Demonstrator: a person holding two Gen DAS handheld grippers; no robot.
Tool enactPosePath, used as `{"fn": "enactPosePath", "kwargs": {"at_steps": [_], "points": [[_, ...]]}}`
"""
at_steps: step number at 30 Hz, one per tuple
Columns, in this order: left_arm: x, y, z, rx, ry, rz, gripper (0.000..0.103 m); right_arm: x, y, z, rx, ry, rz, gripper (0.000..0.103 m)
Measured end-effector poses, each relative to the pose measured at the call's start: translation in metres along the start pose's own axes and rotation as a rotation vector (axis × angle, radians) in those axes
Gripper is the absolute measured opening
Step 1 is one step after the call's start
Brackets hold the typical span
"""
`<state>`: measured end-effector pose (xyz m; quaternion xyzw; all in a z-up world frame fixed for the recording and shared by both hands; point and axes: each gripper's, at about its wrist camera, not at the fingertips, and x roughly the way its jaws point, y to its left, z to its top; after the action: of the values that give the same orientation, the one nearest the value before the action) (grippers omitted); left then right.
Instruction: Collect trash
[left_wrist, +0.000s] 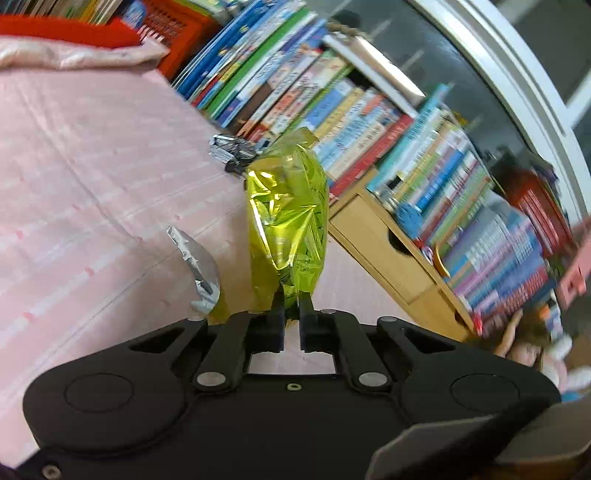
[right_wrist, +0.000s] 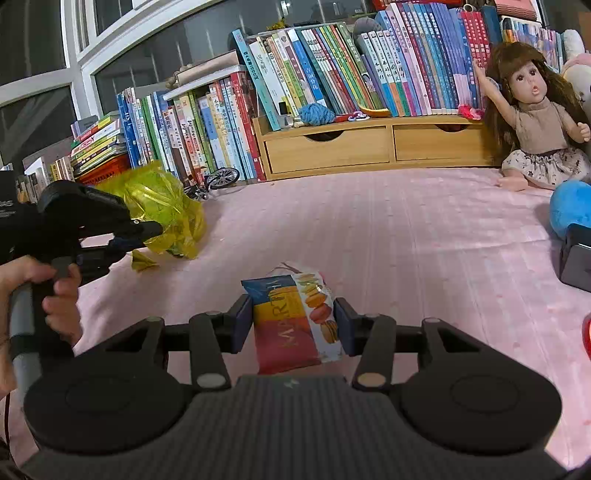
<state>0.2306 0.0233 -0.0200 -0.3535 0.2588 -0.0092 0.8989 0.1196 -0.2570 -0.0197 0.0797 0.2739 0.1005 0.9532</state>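
Item: yellow wrapper (left_wrist: 288, 218), crinkly film, puffed and light. Location: directly ahead of the left claw (left_wrist: 291, 301), its lower end pinched between the pads, the rest standing out beyond the fingertips above the pink bedcover (left_wrist: 92, 166). A torn foil scrap (left_wrist: 201, 266) shows just to the left of the claw.

Item: snack packet (right_wrist: 295, 317), printed with macarons, flat and sealed. Location: between the pads of the right claw (right_wrist: 294, 323), both pads against its side edges, its far end sticking out past the fingertips.

Left claw: shut almost completely, with only thin film between the fingers. No earlier view is to hand, so nothing further is entered on it.

Right claw: roughly half open, closed on the packet's width.

Handling note, as judgement: the film is slippery and held only by a small fold, so the left grip should stay firm and the carry smooth and unhurried; swinging could shake it loose. The packet looks securely seated.

Surroundings: toy bicycle (right_wrist: 218, 181) beyond the wrapper; bookshelf (right_wrist: 332, 147) along the far edge; doll (right_wrist: 535, 122) far right.
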Motion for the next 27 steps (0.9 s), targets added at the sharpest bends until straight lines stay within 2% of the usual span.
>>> {"fn": "enactPosePath", "kwargs": {"at_steps": [10, 19, 22, 24, 25, 26, 27], "points": [[-0.065, -0.004, -0.009, 0.153, 0.022, -0.034, 0.002, -0.026, 0.011, -0.005, -0.008, -0.007, -0.004, 0.053], [-0.133, 0.012, -0.028, 0.240, 0.116, -0.052, 0.004, -0.039, 0.022, -0.017, -0.010, 0.001, 0.005, 0.053], [-0.151, 0.017, -0.034, 0.286, 0.125, -0.040, 0.013, -0.038, 0.023, -0.021, -0.003, 0.010, 0.005, 0.053], [-0.160, 0.020, -0.036, 0.307, 0.119, -0.021, 0.025, -0.038, 0.025, -0.023, 0.002, 0.014, 0.005, 0.053], [-0.166, 0.022, -0.038, 0.317, 0.110, -0.016, 0.039, -0.038, 0.025, -0.024, 0.003, 0.015, 0.005, 0.053], [-0.171, 0.023, -0.038, 0.327, 0.097, -0.009, 0.046, -0.038, 0.026, -0.024, 0.004, 0.016, 0.005, 0.054], [-0.174, 0.024, -0.039, 0.339, 0.082, 0.000, 0.048, -0.037, 0.027, -0.025, 0.004, 0.017, 0.006, 0.054]]}}
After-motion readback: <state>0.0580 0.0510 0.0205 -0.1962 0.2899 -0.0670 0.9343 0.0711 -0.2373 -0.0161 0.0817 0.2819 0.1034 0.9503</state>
